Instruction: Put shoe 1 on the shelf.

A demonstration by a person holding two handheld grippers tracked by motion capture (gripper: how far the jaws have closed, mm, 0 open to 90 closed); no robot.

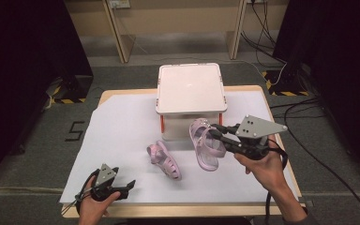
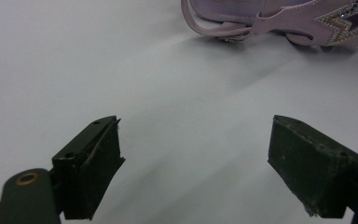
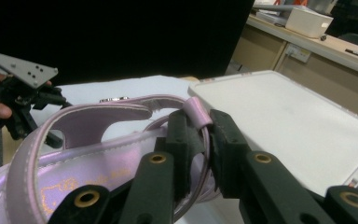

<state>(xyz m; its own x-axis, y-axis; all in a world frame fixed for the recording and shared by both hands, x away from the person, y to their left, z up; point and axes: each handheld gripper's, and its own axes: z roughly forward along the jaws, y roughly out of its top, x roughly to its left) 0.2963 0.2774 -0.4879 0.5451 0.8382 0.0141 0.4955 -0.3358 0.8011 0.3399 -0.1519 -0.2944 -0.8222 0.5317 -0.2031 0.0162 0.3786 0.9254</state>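
Note:
Two pink sandals are on view. One sandal [image 1: 165, 162] [image 2: 279, 18] lies on the white table cover left of centre, its star-trimmed strap at the top of the left gripper view. My right gripper [image 1: 214, 129] [image 3: 199, 125] is shut on the heel strap of the other sandal [image 1: 207, 149] [image 3: 74, 158], which hangs tilted just in front of the white stand [image 1: 191, 88] [image 3: 298, 121]. At the table's front left my left gripper [image 1: 127, 188] [image 2: 196, 172] stays open, low over bare cover, short of the lying sandal. The right gripper view also catches that left gripper [image 3: 23, 88] farther off.
The white stand has a flat top and red legs [image 1: 161, 123] and sits at the back centre of the table. White cover [image 1: 117, 126] spreads over the tabletop. Cables [image 1: 304, 112] trail on the floor to the right. Dark curtains flank both sides.

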